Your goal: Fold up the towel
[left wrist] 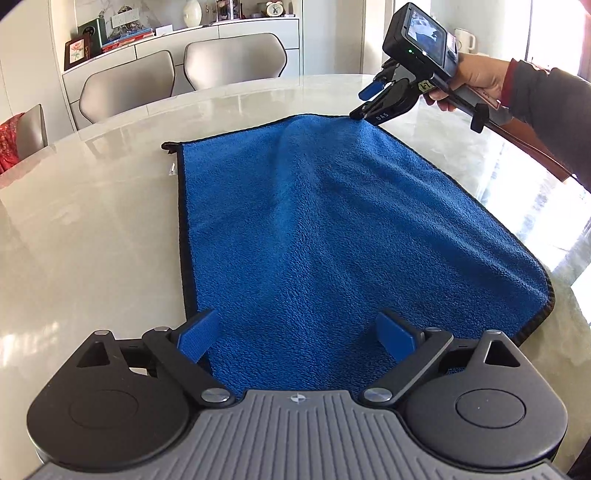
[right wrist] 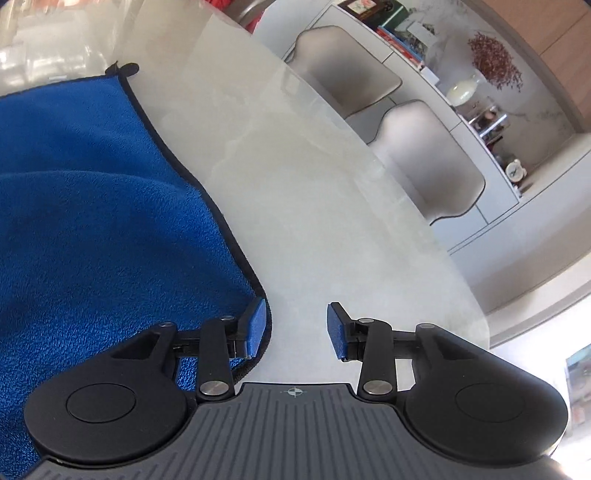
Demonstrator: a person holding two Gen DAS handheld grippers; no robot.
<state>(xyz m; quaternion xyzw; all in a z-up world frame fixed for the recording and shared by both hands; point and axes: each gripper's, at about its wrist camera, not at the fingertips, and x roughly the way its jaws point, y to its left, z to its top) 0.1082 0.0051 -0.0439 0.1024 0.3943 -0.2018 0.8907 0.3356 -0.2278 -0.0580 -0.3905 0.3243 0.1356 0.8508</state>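
Note:
A blue towel (left wrist: pixel 332 221) with a dark hem lies spread on the pale marble table (left wrist: pixel 92 240). A soft ridge runs down it from its far edge. My left gripper (left wrist: pixel 295 332) hovers open over the towel's near edge, pads wide apart with nothing pinched. My right gripper (left wrist: pixel 364 103), held by a person's hand (left wrist: pixel 476 77), sits at the towel's far right corner with its lower finger touching the hem. In the right wrist view the right gripper (right wrist: pixel 295 325) is open over bare table (right wrist: pixel 314 203). The towel (right wrist: pixel 92 221) hem lies just beside its left pad.
Two grey chairs (left wrist: pixel 236 59) (left wrist: pixel 129 85) stand behind the table's far edge. Behind them is a white sideboard (left wrist: pixel 258 33) with books, a frame and a clock. Bare tabletop surrounds the towel on the left and far side.

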